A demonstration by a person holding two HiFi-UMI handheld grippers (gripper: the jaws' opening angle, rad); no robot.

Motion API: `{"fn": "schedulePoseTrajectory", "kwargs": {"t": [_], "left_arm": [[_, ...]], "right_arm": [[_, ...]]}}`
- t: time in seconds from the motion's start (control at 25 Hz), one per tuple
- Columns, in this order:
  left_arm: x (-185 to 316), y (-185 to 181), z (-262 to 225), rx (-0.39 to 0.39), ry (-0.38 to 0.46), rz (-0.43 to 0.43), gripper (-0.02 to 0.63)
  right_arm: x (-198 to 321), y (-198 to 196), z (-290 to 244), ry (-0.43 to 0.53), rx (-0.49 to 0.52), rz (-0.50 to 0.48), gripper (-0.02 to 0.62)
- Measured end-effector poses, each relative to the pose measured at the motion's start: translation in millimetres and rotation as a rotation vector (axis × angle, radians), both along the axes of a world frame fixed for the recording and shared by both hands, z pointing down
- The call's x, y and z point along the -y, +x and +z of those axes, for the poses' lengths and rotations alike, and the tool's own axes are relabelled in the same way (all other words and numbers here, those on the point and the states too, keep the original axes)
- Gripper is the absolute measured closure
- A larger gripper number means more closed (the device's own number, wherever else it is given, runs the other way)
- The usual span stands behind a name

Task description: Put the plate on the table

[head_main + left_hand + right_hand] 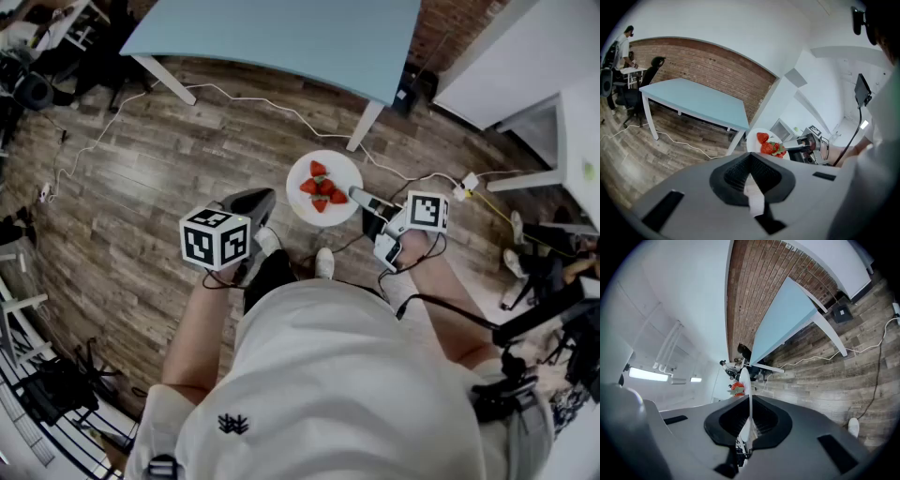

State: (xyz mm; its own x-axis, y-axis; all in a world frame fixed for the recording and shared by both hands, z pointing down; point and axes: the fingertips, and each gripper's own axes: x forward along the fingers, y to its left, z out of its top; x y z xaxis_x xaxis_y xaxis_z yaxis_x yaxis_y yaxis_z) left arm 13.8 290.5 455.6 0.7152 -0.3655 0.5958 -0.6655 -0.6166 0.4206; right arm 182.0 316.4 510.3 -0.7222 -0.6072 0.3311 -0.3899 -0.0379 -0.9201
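In the right gripper sits the plate, rim clamped.

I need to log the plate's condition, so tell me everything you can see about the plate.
The plate is round, white and smooth, like ceramic or plastic. Several red strawberries lie on it. The right gripper is clamped on its rim, holding it roughly level in the air above the wooden floor, short of the light blue table. Nothing else touches it.
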Motion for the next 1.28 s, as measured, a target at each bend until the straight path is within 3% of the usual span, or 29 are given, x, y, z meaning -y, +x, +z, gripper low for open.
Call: {"fn": "schedulePoseTrajectory", "kwargs": {"t": [0.44,0.8,1.0,1.28], "left_arm": [[-23,7,10,0.010,-0.028,-0.033,0.604],[-32,10,-7,0.000,0.005,-0.041,0.604],[-6,-8,3,0.018,0.010,-0.029,0.604],[83,-43,8,0.000,0.031,0.013,0.604]], "right_arm": [[-14,10,-8,-0.006,0.028,0.006,0.578],[-18,11,-16,0.018,0.096,-0.014,0.578],[10,-7,-10,0.003,0.073,-0.015,0.578],[100,-34,-13,0.009,0.024,0.025,0.578]]}}
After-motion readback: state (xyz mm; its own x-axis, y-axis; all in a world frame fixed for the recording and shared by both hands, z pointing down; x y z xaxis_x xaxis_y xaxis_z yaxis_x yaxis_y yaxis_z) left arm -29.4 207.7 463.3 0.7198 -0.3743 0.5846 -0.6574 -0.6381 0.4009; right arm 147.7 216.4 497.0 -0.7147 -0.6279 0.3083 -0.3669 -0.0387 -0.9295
